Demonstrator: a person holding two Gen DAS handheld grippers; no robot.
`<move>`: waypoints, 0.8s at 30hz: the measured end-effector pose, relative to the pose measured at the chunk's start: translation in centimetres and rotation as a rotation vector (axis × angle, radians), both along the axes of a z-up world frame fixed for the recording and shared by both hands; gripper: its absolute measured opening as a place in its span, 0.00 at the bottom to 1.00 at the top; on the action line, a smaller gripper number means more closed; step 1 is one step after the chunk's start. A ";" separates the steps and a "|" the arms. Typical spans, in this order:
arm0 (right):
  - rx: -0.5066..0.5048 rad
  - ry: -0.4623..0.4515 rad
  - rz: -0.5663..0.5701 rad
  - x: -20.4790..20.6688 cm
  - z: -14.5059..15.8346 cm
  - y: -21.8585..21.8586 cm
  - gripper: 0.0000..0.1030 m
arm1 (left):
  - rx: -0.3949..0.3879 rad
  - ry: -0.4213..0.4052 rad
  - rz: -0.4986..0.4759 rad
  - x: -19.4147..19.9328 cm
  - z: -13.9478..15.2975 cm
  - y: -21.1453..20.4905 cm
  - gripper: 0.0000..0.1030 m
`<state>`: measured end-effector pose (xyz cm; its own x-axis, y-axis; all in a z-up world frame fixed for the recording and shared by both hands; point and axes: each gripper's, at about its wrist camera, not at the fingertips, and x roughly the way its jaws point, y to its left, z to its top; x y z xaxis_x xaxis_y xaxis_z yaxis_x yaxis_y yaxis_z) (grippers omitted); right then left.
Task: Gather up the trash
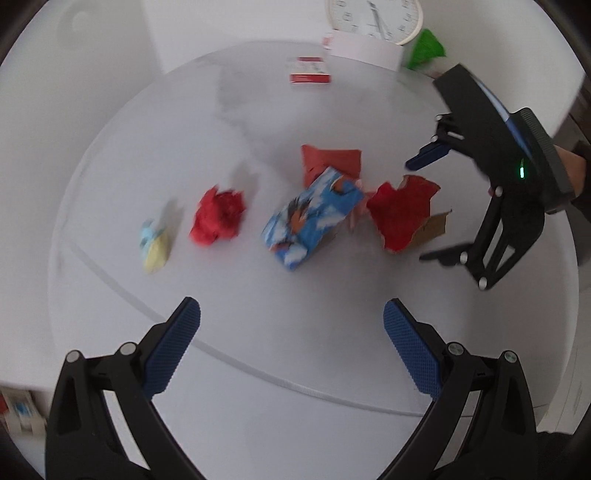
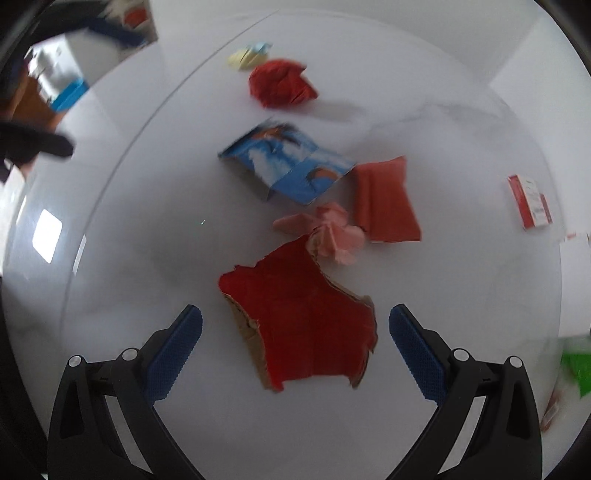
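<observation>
Several scraps lie on a round white table (image 1: 258, 110). In the left wrist view there is a yellow-blue wad (image 1: 155, 242), a red crumpled ball (image 1: 218, 218), a blue printed carton (image 1: 312, 218), a folded red piece (image 1: 332, 160) and a torn red cardboard (image 1: 402, 214). My left gripper (image 1: 291, 332) is open and empty, short of the carton. My right gripper (image 2: 295, 336) is open, its fingers either side of the torn red cardboard (image 2: 310, 332); it also shows in the left wrist view (image 1: 424, 206). A pink wad (image 2: 328, 232), the carton (image 2: 288, 162) and the red ball (image 2: 280, 83) lie beyond.
A small red-white box (image 1: 309, 71) sits at the table's far side, also in the right wrist view (image 2: 530, 203). A white clock (image 1: 375, 18), a white box (image 1: 364, 48) and a green object (image 1: 426, 48) stand behind it. The table rim (image 1: 295, 387) curves close in front.
</observation>
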<state>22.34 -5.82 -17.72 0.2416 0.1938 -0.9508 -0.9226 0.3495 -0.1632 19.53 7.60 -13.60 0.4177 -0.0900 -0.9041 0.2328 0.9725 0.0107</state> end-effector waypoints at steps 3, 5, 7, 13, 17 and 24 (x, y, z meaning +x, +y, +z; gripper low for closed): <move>0.010 0.046 -0.008 0.2 -0.4 -0.5 0.71 | 0.020 -0.006 -0.089 2.3 -0.6 -0.7 0.92; 0.036 0.117 -0.052 0.5 -0.4 -1.4 0.45 | 0.044 -0.005 -0.151 3.5 -1.1 -1.4 0.92; 0.078 0.141 -0.104 0.5 0.2 -2.6 0.43 | 0.067 -0.003 -0.213 4.7 -1.7 -2.1 0.92; 0.221 0.172 -0.317 -1.3 2.9 -7.8 0.43 | 0.087 0.024 -0.344 8.1 -3.8 -3.9 0.92; 0.325 0.188 -0.456 -3.0 4.7 -10.9 0.44 | 0.087 0.037 -0.397 9.6 -5.1 -4.4 0.83; 0.470 0.203 -0.641 -4.9 6.0 -14.6 0.45 | 0.039 0.076 -0.422 9.4 -6.6 -3.9 0.51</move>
<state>17.47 -20.42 -11.71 0.2726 0.4654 -0.8421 -0.5166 0.8091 0.2800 28.97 3.73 -20.16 0.2842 -0.2035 -0.9369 0.6115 0.7911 0.0137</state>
